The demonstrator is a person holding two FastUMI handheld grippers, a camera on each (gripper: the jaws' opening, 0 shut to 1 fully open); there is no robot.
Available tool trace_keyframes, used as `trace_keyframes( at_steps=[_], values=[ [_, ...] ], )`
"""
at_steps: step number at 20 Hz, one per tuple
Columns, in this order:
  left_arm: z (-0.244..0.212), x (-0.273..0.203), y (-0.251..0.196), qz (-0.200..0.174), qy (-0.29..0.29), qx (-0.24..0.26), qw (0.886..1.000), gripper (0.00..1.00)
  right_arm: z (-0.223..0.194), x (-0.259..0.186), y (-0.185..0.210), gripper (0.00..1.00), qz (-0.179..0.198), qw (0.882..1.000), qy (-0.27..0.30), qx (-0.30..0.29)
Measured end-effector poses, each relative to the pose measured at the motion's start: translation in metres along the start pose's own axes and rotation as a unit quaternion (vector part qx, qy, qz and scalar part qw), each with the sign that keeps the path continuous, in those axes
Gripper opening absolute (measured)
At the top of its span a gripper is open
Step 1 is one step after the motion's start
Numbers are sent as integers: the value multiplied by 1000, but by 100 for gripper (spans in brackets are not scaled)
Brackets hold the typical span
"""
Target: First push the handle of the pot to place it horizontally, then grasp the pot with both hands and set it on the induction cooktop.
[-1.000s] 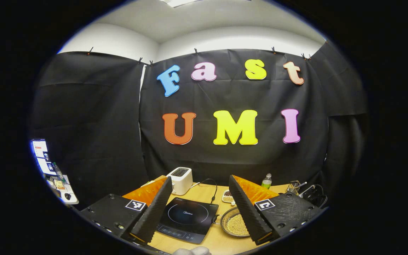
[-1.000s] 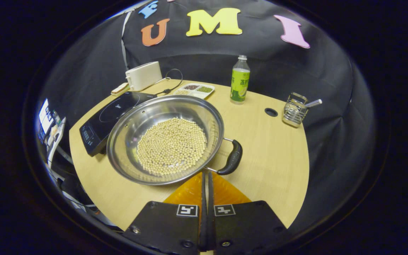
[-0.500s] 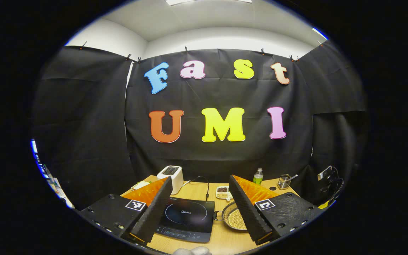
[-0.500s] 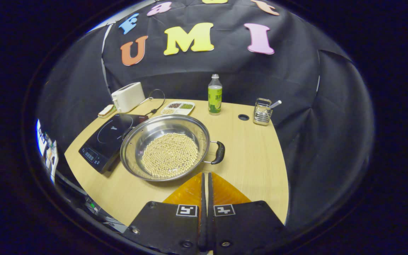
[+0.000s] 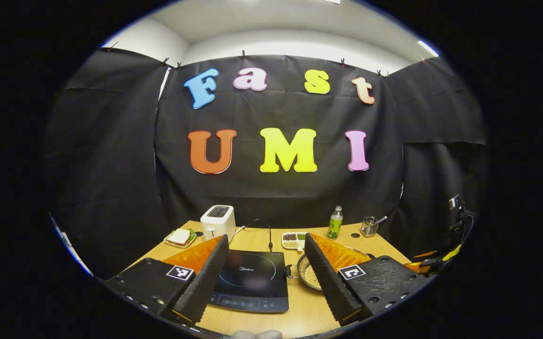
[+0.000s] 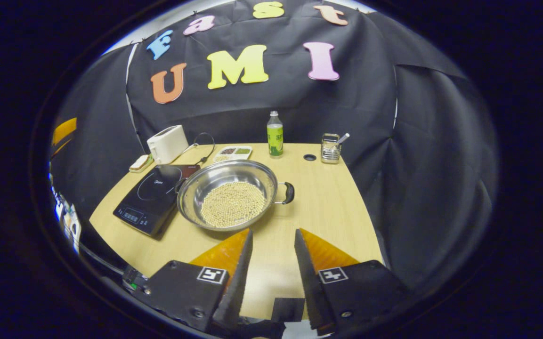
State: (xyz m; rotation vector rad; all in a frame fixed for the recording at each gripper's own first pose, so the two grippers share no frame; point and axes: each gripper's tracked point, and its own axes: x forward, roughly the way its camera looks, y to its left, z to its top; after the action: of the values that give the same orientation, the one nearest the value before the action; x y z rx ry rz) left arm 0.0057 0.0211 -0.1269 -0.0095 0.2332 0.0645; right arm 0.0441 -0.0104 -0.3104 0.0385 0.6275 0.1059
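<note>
**Both grippers spread, nothing held**

Right gripper [image 6: 271, 254] is parted over bare table [image 6: 328, 207]; the pot [image 6: 228, 194] is seen just ahead, apart from the fingers, beans [image 6: 232, 204] covering its bottom. Its black handle [image 6: 289, 192] is pointed to the right, open tabletop beyond it. The cooktop [image 6: 151, 197] is touched by the pot's left rim. Left gripper [image 5: 266, 263] is held wide open, with the cooktop between its fingers.

Both views look from the near edge toward the black-cloth wall, sharing the wooden bench [image 5: 262, 240] [image 6: 328, 202]; the right gripper view looks down more steeply.
</note>
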Motion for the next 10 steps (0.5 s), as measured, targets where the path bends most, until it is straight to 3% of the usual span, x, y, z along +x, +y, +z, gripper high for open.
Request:
trace_keyframes(
  at_steps=[3,10],
  values=[
    [-21,8,0,-7,10,-5,1000,96,-8,-4,8,77,5,1000,2,1],
    [-89,54,-27,-37,81,-25,996,96,-17,35,14,79,22,999,30,9]
  ],
)
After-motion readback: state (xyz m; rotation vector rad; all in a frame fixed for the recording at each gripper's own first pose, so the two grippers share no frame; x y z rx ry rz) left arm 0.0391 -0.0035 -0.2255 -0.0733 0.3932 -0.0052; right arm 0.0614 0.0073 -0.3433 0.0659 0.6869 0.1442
